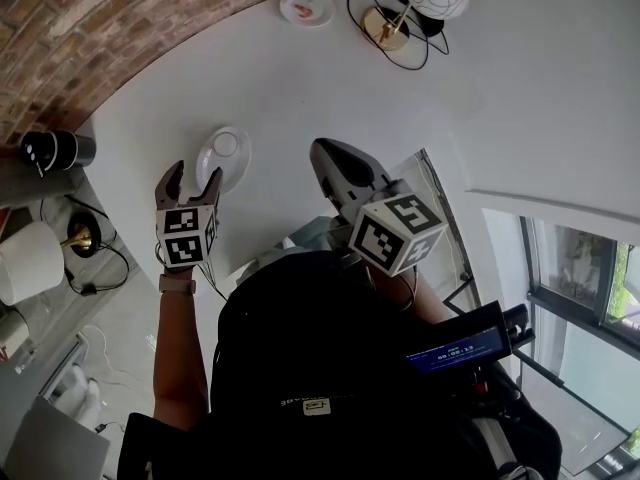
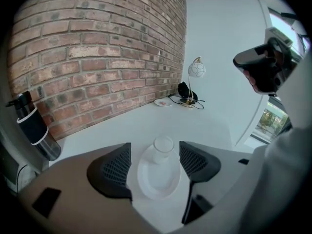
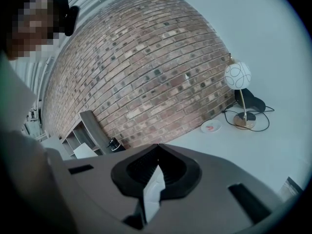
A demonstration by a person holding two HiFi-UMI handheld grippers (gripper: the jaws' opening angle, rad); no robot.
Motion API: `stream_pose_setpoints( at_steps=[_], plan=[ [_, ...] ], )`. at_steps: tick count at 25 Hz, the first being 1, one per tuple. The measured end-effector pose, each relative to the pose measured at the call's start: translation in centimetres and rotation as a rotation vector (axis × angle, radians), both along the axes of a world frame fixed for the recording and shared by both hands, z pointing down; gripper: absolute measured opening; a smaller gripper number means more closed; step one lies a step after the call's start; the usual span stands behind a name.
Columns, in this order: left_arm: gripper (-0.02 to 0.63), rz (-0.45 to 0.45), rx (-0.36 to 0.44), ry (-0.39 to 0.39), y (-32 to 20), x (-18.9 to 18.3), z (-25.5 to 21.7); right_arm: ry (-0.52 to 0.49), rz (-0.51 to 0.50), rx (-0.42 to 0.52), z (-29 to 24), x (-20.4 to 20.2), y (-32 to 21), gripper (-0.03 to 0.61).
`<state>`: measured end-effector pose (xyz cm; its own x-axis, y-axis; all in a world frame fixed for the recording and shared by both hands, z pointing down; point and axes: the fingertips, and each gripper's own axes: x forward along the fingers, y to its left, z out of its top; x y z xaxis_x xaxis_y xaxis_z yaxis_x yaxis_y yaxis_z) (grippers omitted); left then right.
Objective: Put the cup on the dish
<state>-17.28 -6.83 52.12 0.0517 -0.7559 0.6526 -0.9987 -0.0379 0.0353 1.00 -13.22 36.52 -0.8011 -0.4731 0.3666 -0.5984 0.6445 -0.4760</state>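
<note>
On the white surface point(image 1: 330, 78), the cup point(image 2: 163, 146) stands upright on the dish point(image 2: 158, 180), toward the dish's far rim; so the placing step looks done. Left gripper point(image 1: 195, 175) sits just short of the dish w/ jaws wide apart; cup & dish show in the gap beyond them, neither touched. Right gripper point(image 3: 157, 147) is up off the surface, jaws closed tip to tip, nothing visibly gripped. Judgement: task at the let-go/back-off stage; next move prob. calls for drawing the left gripper straight back w/o clipping the cup, which looks light & easy to tip.
</note>
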Motion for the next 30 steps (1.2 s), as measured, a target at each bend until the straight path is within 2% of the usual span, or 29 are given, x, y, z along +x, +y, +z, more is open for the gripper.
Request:
stream_pose_setpoints(
  at_steps=[7,13,19,25,27,30],
  plan=[
    [0.314,-0.098,0.084,0.007,1.9,-1.8,-4.1,-0.015,-0.061,0.007,-0.4,-2.0,0.2,0.005],
    [0.313,-0.152,0.133,-0.049,3.9,-3.4,-6.9,-0.029,-0.129,0.022,-0.5,-4.1,0.3,0.005],
    [0.313,-0.302,0.21,-0.067,6.2,-5.1,-9.7,-0.054,-0.202,0.027,-0.8,-6.1,0.6,0.005],
    [0.31,-0.387,0.272,-0.014,7.8,-4.9,-12.3,-0.084,-0.244,0.035,-1.3,-7.8,0.5,0.005],
    [0.262,-0.431,0.294,0.019,8.5,-5.2,-13.2,-0.095,-0.264,0.035,-1.4,-8.5,0.7,0.005],
    [0.262,-0.486,0.312,0.062,9.7,-5.5,-14.3,-0.11,-0.308,0.037,-1.7,-9.9,1.4,0.005]
  ],
)
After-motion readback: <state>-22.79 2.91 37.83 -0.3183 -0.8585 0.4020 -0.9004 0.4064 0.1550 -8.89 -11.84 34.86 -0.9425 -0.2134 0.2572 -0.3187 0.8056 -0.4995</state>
